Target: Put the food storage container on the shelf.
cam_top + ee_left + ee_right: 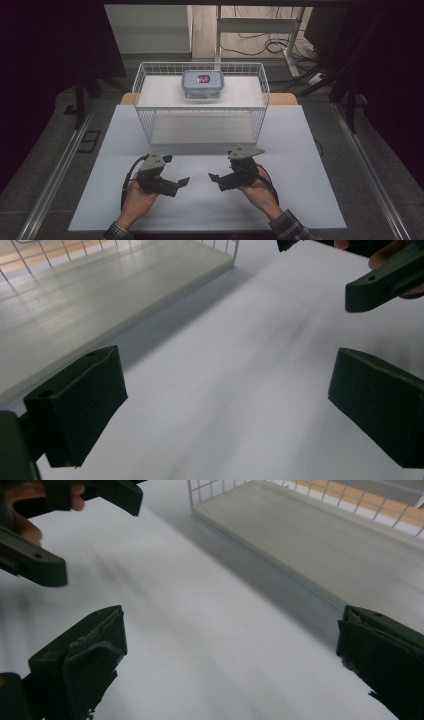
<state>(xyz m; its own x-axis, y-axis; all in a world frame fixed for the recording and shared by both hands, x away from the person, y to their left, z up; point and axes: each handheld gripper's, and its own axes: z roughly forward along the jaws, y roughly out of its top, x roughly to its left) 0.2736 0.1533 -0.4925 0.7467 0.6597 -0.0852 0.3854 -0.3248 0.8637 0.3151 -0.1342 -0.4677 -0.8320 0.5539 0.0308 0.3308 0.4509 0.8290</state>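
A white wire basket [142,117] stands at the far middle of the white table top [300,175]. A clear plastic box with a blue-rimmed lid [202,84] rests in the basket's far part, something red and blue showing through its lid. My left gripper [176,171] [225,405] hovers open over the table, in front of the basket. My right gripper [220,167] [225,655] is open too, facing the left one a short gap away. Nothing sits between either pair of jaws. The right gripper [385,280] appears in the left gripper view, and the left gripper [35,560] in the right gripper view.
A white board [100,290] [320,545] lines the basket's floor, close to both grippers' outer jaws. Bare white table spreads around the hands. Beyond the table, a desk frame with cables [270,40] stands on the floor. Metal rails [55,170] run along both sides.
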